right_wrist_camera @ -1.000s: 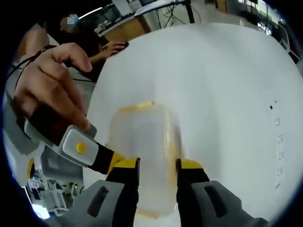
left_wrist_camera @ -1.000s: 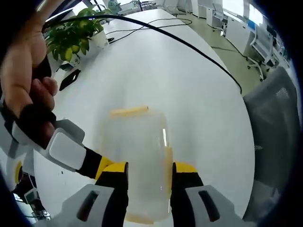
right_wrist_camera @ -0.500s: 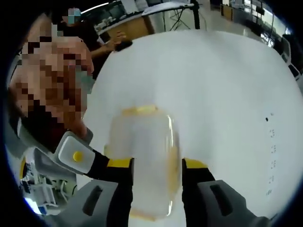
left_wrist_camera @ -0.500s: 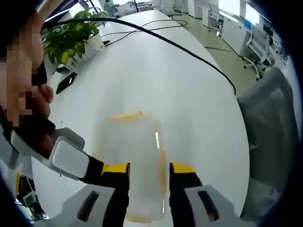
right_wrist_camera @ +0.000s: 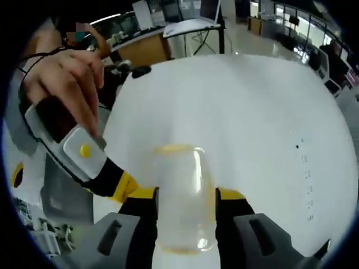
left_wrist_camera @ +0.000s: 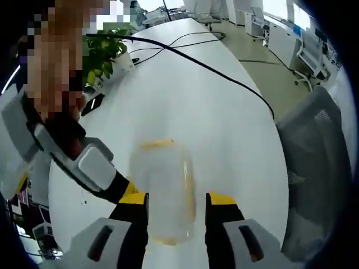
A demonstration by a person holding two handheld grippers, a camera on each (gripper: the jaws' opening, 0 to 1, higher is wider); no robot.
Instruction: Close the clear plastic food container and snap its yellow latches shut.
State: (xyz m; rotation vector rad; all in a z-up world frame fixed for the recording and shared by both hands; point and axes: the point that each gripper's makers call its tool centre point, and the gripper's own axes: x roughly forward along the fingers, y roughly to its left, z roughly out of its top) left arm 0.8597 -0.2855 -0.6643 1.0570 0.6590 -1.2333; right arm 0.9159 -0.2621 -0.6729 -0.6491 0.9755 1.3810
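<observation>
The clear plastic container (left_wrist_camera: 162,193) lies on the white table (left_wrist_camera: 224,129) with its lid on. Yellow latches show at its far end (left_wrist_camera: 157,144) and along its right side (left_wrist_camera: 190,190). My left gripper (left_wrist_camera: 176,199) is open, its yellow-tipped jaws straddling the container's near half with a small gap on the right. The right gripper (left_wrist_camera: 127,191), held by a hand, reaches in from the left to the container's side. In the right gripper view the container (right_wrist_camera: 185,190) sits between the open jaws of my right gripper (right_wrist_camera: 187,196). The left gripper (right_wrist_camera: 124,186) slants in from the left.
A potted plant (left_wrist_camera: 104,53) and a flat black object (left_wrist_camera: 95,102) sit at the table's far left. A black cable (left_wrist_camera: 213,67) runs across the tabletop. A grey mesh chair (left_wrist_camera: 320,151) stands off the right edge. A dark object (right_wrist_camera: 140,71) lies near the far edge.
Both cameras have drawn back from the container, which looks smaller now. The right jaws stand a little wider apart than one second ago. The container has stayed on the table.
</observation>
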